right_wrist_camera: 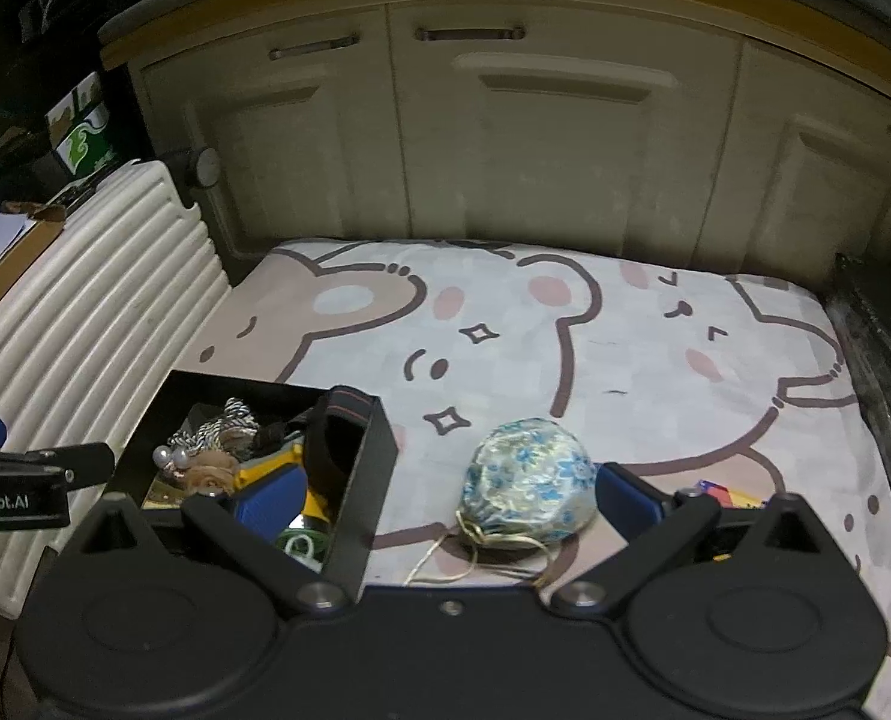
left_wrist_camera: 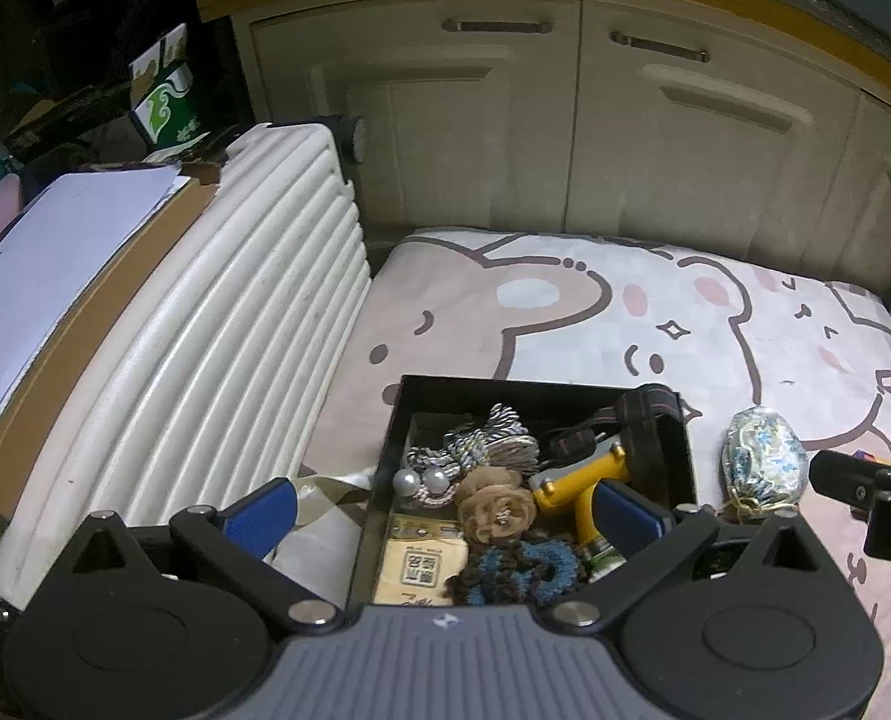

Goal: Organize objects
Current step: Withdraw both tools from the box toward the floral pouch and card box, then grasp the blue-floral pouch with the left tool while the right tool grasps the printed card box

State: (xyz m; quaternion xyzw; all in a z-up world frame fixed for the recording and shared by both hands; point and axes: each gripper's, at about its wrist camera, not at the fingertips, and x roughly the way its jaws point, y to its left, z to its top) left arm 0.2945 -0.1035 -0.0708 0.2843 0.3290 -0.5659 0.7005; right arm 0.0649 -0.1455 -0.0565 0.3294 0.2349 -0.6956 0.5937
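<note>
both tongs wide apart; pouch (right_wrist_camera: pixel 529 483) beside box (right_wrist_camera: pixel 379 450).

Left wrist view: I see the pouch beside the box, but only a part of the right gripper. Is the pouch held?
Observer: No. The pouch lies on the sheet between the wide-open fingers of the right gripper, not gripped.
Operator: Is its cord free?
Observer: Yes. The cord trails loose on the sheet, outside the box.
Operator: Is anything else outside?
Observer: A colourful thing lies right of the pouch; I cannot tell what it is.
</note>
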